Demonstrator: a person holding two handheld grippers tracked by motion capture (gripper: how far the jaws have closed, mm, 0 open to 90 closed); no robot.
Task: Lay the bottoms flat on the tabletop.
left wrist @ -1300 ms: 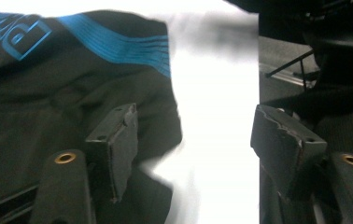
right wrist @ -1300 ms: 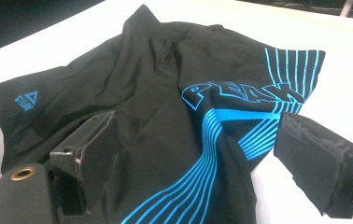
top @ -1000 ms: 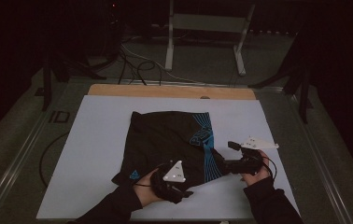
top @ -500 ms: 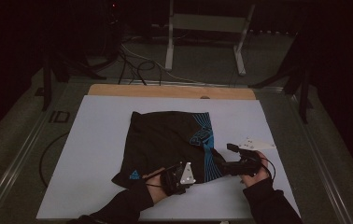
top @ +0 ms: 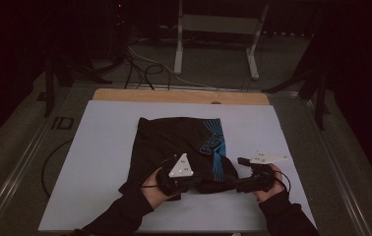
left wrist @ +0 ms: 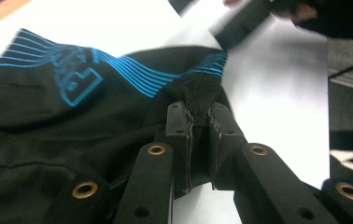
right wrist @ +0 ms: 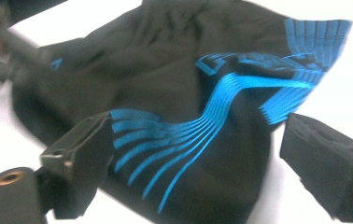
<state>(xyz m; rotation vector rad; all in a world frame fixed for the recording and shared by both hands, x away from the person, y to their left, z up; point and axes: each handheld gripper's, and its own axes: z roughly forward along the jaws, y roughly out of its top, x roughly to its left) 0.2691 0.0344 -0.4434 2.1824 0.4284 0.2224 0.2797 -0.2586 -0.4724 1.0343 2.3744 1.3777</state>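
The black garment [top: 184, 147] with blue stripes and blue lettering too blurred to read is lying near the tabletop's [top: 100, 147] front edge. The left gripper [left wrist: 201, 122] has just been closing, its jaws clenching a fabric fold. The right gripper [right wrist: 193, 163] is standing wide, jaws straddling the striped corner, unpressed.

Garment: black fabric garment with blue striped print [top: 174, 142], lying crumpled on the white table top [top: 100, 147].
Left gripper [top: 196, 183]: at the garment's near edge, its fingers buried in the dark fabric, jaws just closing.
Right gripper [top: 238, 186]: pointing at the garment's near right corner, fingers just beside the blue print.
Beyond the fingers: wooden strip [top: 179, 96] along the table's far edge.
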